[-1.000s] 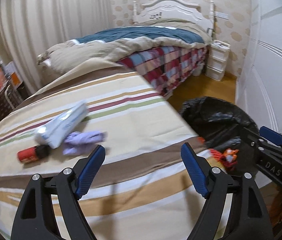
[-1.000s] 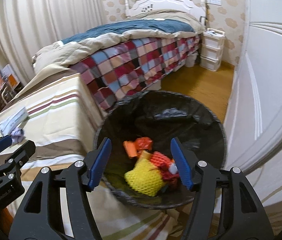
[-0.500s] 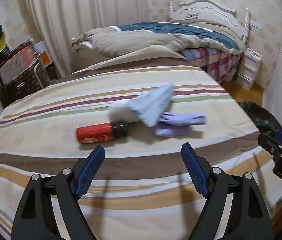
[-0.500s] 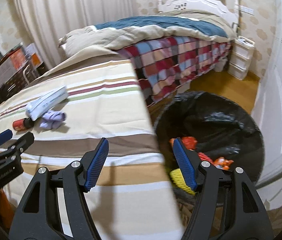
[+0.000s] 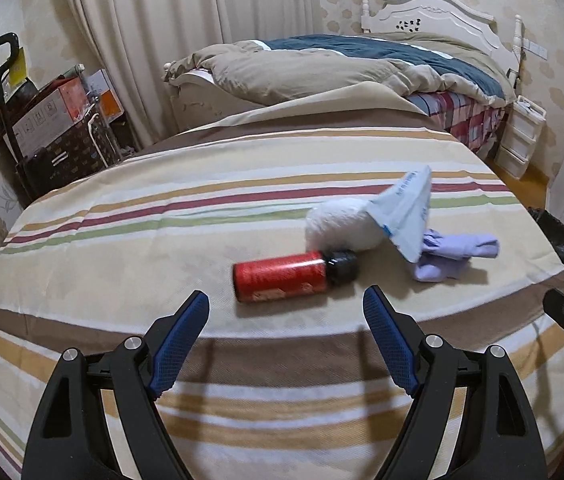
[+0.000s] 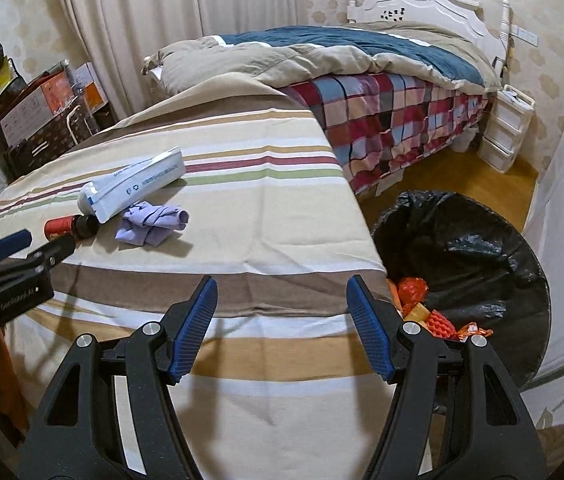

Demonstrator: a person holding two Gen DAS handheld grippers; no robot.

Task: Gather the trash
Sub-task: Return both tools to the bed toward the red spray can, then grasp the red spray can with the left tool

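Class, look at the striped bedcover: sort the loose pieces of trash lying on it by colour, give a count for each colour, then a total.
Red: 1, the red can with a black cap
White: 1, the white packet with blue print
Purple: 1, the crumpled purple glove
Total: 3 pieces on the bedcover

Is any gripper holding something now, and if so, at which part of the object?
Nothing is held. The left gripper and right gripper are both open and empty above the striped cover; the red bottle lies untouched.
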